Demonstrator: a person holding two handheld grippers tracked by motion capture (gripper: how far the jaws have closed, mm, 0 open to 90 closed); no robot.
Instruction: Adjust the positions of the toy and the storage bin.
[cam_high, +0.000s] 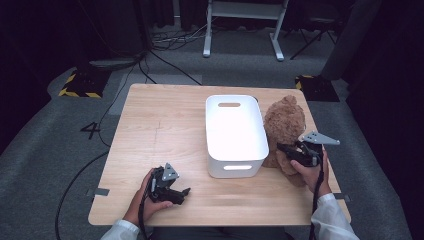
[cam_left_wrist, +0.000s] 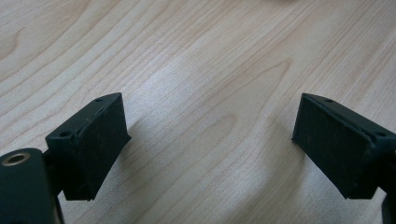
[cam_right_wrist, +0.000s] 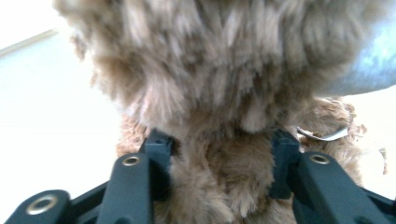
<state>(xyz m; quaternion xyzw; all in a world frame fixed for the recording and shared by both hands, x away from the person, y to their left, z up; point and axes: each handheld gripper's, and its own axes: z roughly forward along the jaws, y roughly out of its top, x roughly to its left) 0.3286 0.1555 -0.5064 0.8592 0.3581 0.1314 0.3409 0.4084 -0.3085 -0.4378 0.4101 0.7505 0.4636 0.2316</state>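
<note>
Dark curtains are surrounding the wooden table (cam_high: 165, 125), where a teddy bear (cam_high: 284, 125) is lying near the right edge beside a white bin (cam_high: 235, 150). Right gripper (cam_high: 295, 150) is squeezing its soft, light, squashy plush; a deep bite into the body looks safest. Left gripper (cam_high: 175, 192) is resting spread wide by the near edge.

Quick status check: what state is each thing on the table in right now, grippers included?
Teddy bear: lying on the table, against the bin's right side, gripped.
White bin: upright, open-topped, nothing visible inside.
Right gripper: jaws pressed into the teddy bear's fur on both sides.
Left gripper: jaws open over bare wood, holding nothing.
Table: wooden, carrying the bin and the bear.
</note>
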